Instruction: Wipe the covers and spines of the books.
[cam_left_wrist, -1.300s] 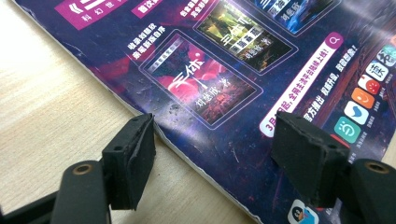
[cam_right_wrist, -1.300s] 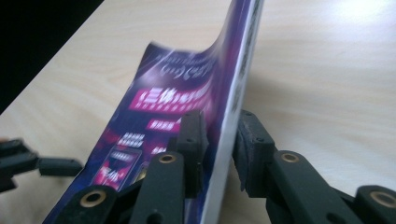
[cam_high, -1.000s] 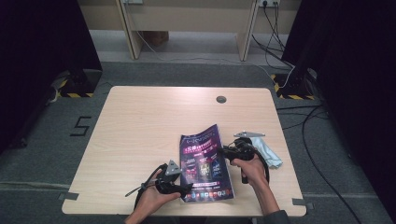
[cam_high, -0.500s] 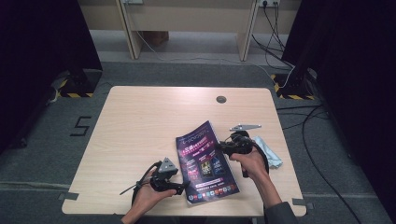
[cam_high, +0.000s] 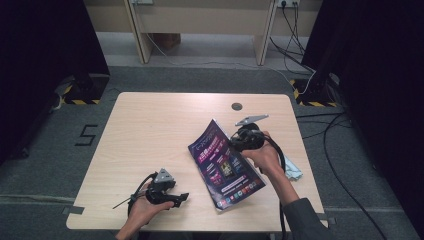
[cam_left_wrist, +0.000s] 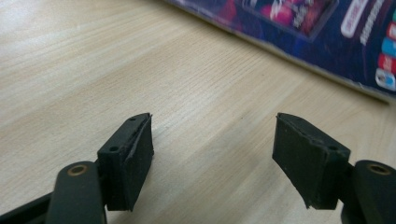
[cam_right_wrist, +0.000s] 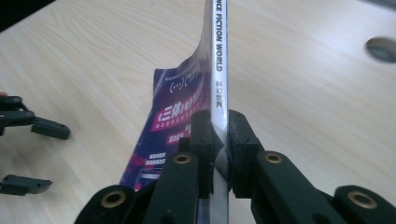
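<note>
High view showed one purple glossy magazine (cam_high: 225, 167) tilted up off the pale wooden table (cam_high: 150, 130), long axis running from near edge toward the far right. The right gripper (cam_high: 239, 143) had just clamped its spine. The left gripper (cam_high: 176, 198) stood open, empty, beside it.

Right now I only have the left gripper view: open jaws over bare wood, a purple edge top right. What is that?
Observer: A magazine, tilted up off the table on its right side.
Operator: What's lifting it?
Observer: The right gripper, shut on the spine edge; the right gripper view shows both pads pressing it.
Operator: And my left gripper?
Observer: The left gripper sits near the table's front edge, left of the magazine, not touching it.
</note>
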